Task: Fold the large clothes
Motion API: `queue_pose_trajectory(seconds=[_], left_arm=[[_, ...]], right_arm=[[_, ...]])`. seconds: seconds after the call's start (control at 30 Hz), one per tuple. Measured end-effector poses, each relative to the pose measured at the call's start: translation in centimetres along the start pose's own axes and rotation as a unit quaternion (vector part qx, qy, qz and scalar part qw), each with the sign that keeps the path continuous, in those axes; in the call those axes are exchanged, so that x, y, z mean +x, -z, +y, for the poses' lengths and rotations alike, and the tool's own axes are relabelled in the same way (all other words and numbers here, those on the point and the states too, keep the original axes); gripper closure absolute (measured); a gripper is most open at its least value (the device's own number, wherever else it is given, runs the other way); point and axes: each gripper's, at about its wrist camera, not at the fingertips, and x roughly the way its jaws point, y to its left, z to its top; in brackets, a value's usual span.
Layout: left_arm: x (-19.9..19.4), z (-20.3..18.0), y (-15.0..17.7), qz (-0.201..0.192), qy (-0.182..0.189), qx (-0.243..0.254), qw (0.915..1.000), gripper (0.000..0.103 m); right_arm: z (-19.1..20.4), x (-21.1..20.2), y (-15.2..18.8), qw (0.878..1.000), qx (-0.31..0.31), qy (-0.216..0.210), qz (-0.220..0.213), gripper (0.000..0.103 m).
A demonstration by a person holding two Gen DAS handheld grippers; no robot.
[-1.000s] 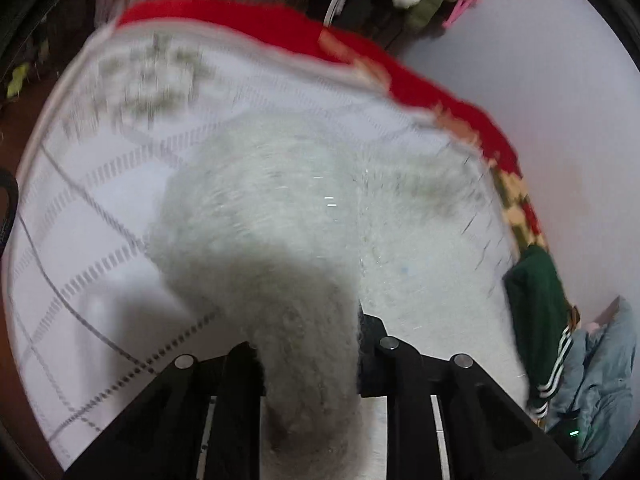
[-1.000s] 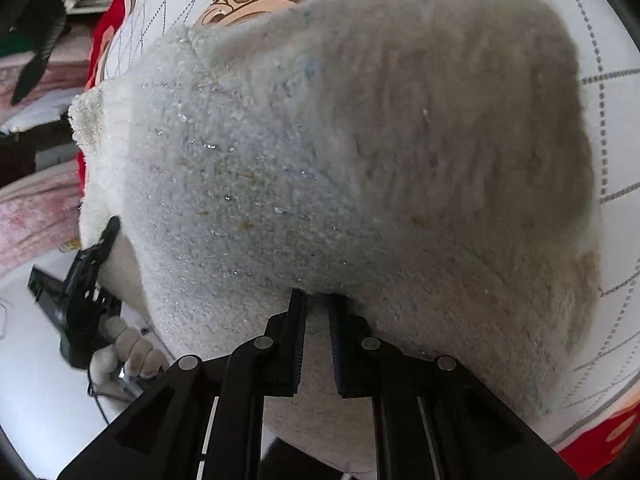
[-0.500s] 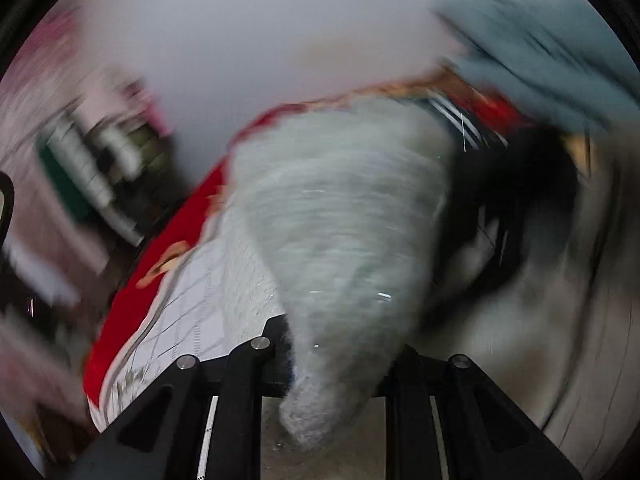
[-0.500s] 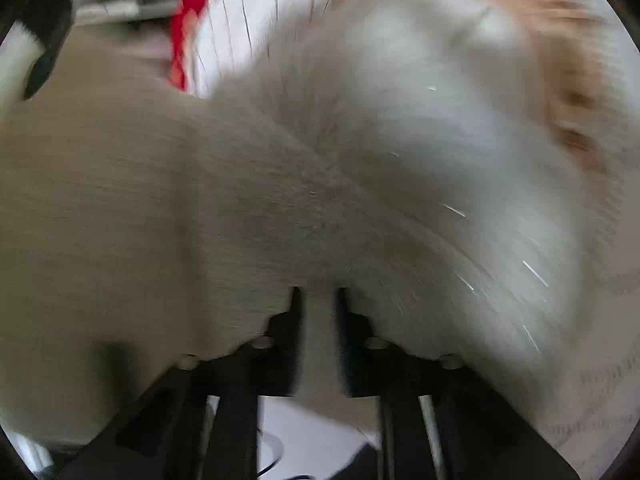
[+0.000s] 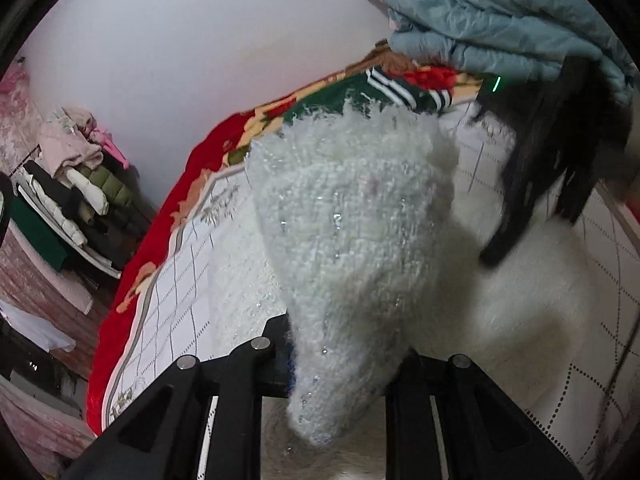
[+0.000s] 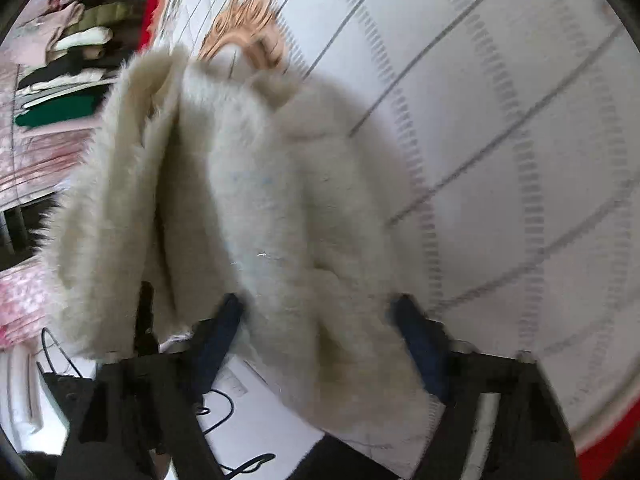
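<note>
A white fluffy garment (image 5: 352,232) lies on a bed with a white quilted cover (image 5: 188,280). In the left wrist view my left gripper (image 5: 340,360) has a thick fold of it bunched between its fingers, which stand apart around the fabric. In the right wrist view the garment (image 6: 248,208) hangs in folds over the bed edge. My right gripper (image 6: 320,316) is open, its fingers wide apart on either side of the fabric. The right gripper's dark body (image 5: 536,168) shows in the left wrist view above the garment.
A pale blue padded jacket (image 5: 500,16) and a green striped garment (image 5: 384,92) lie at the bed's far end by the wall. A clothes pile (image 5: 76,184) sits left on a rack. The bed's red border (image 5: 132,292) marks its edge. Cables (image 6: 224,408) lie on the floor.
Both grippers swung round fast with the garment, the views blurring. My right gripper, pinched shut on the fabric before, now stands wide open. The left gripper keeps its fold.
</note>
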Motion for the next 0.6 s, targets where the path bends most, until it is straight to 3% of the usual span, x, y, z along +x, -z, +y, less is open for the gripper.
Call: queue_pose_trajectory(seconds=[0.03, 0.1, 0.23, 0.4, 0.5, 0.6], left_arm=[[-0.4, -0.2, 0.0, -0.011, 0.000, 0.008, 0.9999, 0.088], [-0.2, -0.1, 0.3, -0.030, 0.008, 0.027, 0.9992, 0.088], [-2.3, -3.6, 1.1, -0.082, 0.026, 0.134, 0.9873, 0.088], [-0.9, -7.2, 3.8, -0.044, 0.052, 0.186, 0.9801, 0.088], [0.6, -8.3, 5.4, -0.017, 0.045, 0.209, 0.9768, 0.088], [1.0, -8.6, 5.4, -0.014, 0.037, 0.209, 0.9771, 0.086]], right_arm=[[0.3, 0.9, -0.3, 1.000, -0.007, 0.006, 0.001, 0.058], [0.6, 2.6, -1.0, 1.000, -0.004, -0.002, -0.004, 0.062], [0.7, 3.2, -2.1, 0.999, -0.003, -0.048, -0.012, 0.063], [2.3, 4.4, -2.5, 0.999, -0.035, -0.030, 0.003, 0.064], [1.0, 2.4, -2.2, 0.999, -0.043, -0.018, 0.015, 0.059], [0.1, 0.3, -2.4, 0.999, -0.031, -0.001, 0.027, 0.043]])
